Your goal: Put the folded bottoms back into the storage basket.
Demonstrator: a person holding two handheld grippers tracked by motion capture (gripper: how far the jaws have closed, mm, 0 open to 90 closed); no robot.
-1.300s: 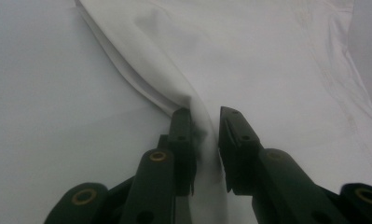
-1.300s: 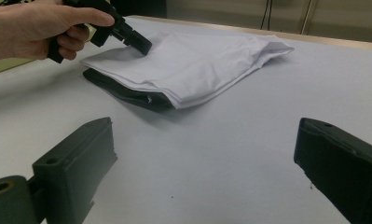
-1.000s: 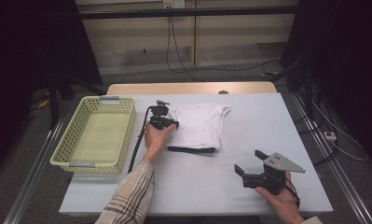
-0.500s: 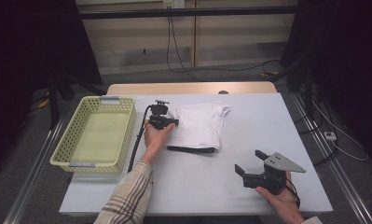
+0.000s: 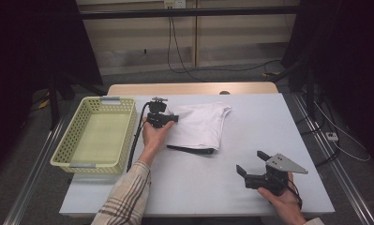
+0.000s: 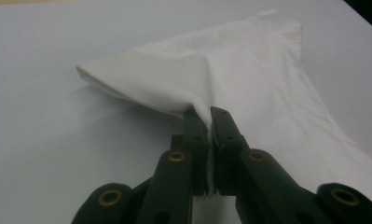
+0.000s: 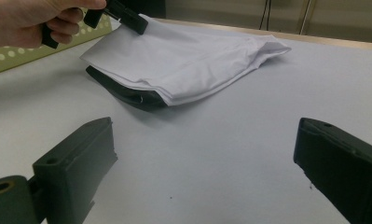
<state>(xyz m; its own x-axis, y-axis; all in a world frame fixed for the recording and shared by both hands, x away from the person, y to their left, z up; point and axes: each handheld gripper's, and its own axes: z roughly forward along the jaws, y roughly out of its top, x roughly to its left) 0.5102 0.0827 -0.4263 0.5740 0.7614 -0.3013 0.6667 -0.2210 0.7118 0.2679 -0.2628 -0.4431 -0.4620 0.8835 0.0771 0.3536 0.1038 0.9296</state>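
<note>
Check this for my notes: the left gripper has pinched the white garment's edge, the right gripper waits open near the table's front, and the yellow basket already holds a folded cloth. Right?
Not quite. The yellow basket is empty in the high view. The rest holds: the left gripper is shut on the white garment, and the right gripper waits open.

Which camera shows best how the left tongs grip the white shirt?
The left gripper view: the left tongs are shut on a pinched fold of the white shirt, seen up close. The high view shows the shirt flat on the table, the grip itself tiny. The right gripper view shows the shirt lying over something dark.
</note>
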